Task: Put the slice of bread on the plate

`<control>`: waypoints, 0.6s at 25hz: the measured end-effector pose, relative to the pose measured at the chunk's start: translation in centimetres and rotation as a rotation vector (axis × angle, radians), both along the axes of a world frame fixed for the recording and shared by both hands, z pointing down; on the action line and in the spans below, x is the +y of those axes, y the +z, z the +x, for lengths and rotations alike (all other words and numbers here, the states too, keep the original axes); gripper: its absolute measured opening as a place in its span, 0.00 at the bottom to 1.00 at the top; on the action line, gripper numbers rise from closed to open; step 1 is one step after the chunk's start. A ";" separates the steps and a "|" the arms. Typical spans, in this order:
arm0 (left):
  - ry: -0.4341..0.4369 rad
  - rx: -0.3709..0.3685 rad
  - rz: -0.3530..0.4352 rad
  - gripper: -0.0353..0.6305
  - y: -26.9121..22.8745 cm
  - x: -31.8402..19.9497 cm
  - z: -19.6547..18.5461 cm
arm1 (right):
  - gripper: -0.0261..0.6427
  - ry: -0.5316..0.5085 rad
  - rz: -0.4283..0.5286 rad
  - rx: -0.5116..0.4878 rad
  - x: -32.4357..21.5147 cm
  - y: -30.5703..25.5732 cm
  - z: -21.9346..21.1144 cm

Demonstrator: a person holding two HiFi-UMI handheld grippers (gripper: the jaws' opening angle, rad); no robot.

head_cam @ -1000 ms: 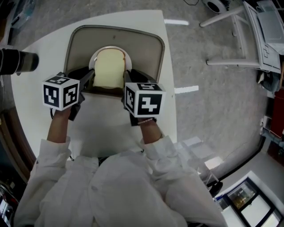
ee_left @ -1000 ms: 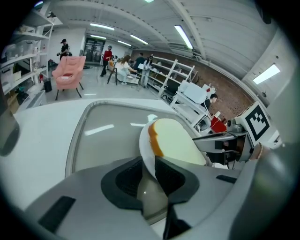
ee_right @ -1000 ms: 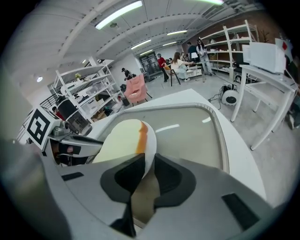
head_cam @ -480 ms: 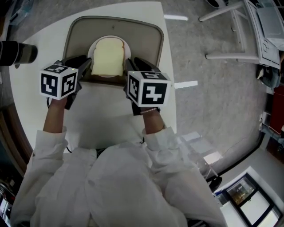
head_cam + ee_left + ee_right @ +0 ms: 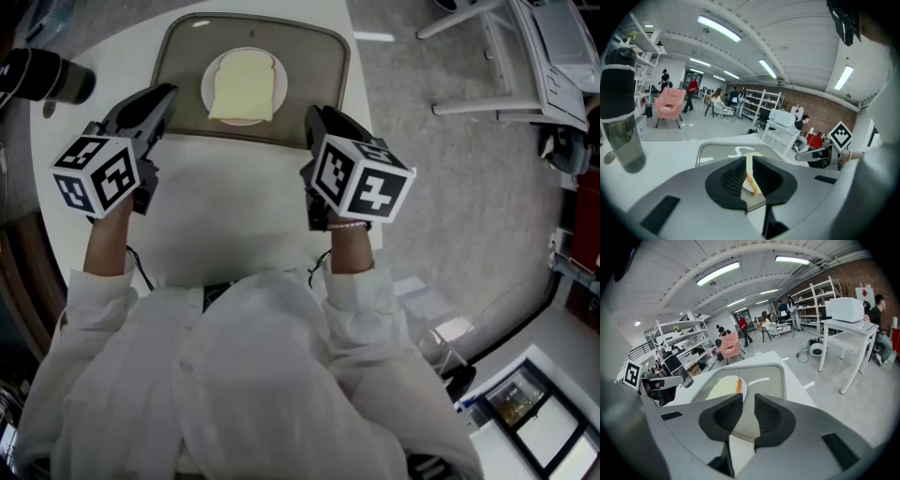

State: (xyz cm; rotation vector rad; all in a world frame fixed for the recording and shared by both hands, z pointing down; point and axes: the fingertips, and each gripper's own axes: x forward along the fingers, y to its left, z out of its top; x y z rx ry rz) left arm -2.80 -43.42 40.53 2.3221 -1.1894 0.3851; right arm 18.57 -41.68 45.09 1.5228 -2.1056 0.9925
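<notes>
A pale slice of bread (image 5: 244, 84) lies flat on a small white plate (image 5: 208, 94), which sits in a brown tray (image 5: 319, 66) at the table's far side. My left gripper (image 5: 157, 97) hovers left of the tray's near corner; its jaws have just been closing and stand slightly apart with nothing between them. My right gripper (image 5: 317, 120) hangs by the tray's near right corner, jaws narrowly apart and empty. In the left gripper view (image 5: 748, 158) the bread's crust (image 5: 751, 183) shows through the gap. The right gripper view (image 5: 749, 397) shows the bread (image 5: 722, 386) ahead on the tray (image 5: 771, 376).
A dark bottle (image 5: 47, 75) stands at the table's left edge, tall beside the left gripper (image 5: 621, 112). The white round table (image 5: 234, 216) spreads between the tray and my body. White table legs (image 5: 487, 37) stand on the floor to the right.
Both grippers stood close on either side of the bread and plate. They have since risen, drawn back toward me and spread apart. The bread stays on the plate.
</notes>
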 end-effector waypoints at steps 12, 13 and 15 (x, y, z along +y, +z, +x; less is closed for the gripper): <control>0.120 0.190 0.182 0.07 -6.7 8.3 0.4 | 0.07 -0.052 0.322 -0.097 8.0 -8.5 -6.5; 0.125 0.199 0.186 0.07 -7.2 9.7 -0.2 | 0.07 -0.059 0.335 -0.099 9.5 -9.2 -7.6; 0.131 0.216 0.190 0.07 -8.2 13.1 -1.6 | 0.07 -0.075 0.353 -0.107 12.9 -10.5 -10.0</control>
